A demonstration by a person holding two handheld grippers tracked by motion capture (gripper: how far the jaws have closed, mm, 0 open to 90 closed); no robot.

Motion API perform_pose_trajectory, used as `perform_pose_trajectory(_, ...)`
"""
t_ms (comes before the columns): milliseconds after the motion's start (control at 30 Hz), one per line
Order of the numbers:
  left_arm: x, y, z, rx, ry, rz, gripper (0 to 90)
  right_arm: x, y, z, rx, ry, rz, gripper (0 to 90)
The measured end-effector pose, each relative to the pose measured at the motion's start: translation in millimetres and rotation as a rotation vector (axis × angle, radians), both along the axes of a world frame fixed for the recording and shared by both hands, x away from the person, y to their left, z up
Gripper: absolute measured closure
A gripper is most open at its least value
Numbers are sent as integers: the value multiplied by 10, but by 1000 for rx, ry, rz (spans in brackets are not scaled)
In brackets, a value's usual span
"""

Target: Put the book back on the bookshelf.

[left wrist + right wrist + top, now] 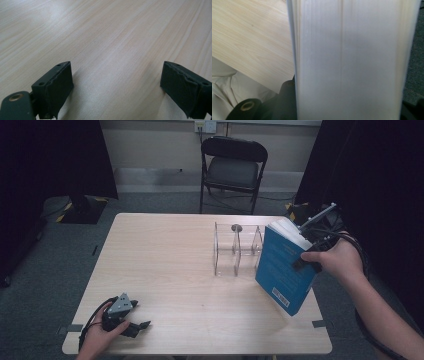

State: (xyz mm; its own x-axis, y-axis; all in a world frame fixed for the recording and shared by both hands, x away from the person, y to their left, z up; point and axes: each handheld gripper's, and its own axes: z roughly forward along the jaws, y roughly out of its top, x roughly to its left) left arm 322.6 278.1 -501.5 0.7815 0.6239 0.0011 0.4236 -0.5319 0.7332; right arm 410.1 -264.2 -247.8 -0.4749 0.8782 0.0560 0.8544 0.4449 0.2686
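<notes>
A thick blue book [283, 267] hangs tilted above the table's right side, just in front of a clear acrylic divider rack [238, 249]. My right gripper [311, 258] is shut on the book near its upper right edge. In the right gripper view the book's white page block [352, 60] stands close before the camera between the jaws. My left gripper [134, 322] rests low at the table's near left corner, open with nothing in it. Its two black pads [56, 86] stand wide apart over bare wood in the left gripper view.
The light wooden table [165, 260] has bare surface across its left and middle. A black folding chair [231, 167] stands beyond the far edge. Dark curtains hang on both sides. Grey carpet surrounds the table.
</notes>
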Motion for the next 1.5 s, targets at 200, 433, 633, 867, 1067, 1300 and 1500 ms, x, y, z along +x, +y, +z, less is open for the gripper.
perform_pose_trajectory(200, 0, 1, 3, 4, 2, 0, 103, 36, -50, -14, -3, 2, -6, 619)
perform_pose_trajectory(433, 0, 0, 0, 0, 0, 0, 102, 65, -129, 14, 12, 4, -32, 618)
perform_pose_trajectory(633, 0, 0, 0, 1, 0, -1, 102, 99, -205, 23, 10, -2, -57, 618)
perform_pose_trajectory(867, 0, 0, 0, 1, 0, -1, 101, 139, -229, 11, -3, 3, -85, 619)
perform_pose_trajectory(1067, 0, 0, 0, 1, 0, -1, 101, 184, -221, -35, -1, -6, -121, 619)
perform_pose_trajectory(1300, 0, -1, 0, 2, 0, -2, 99, 260, -190, -58, 8, -11, -144, 619)
perform_pose_trajectory(1500, 1, -4, 0, 5, 0, -4, 87, 357, -173, -29, 21, -40, -178, 619)
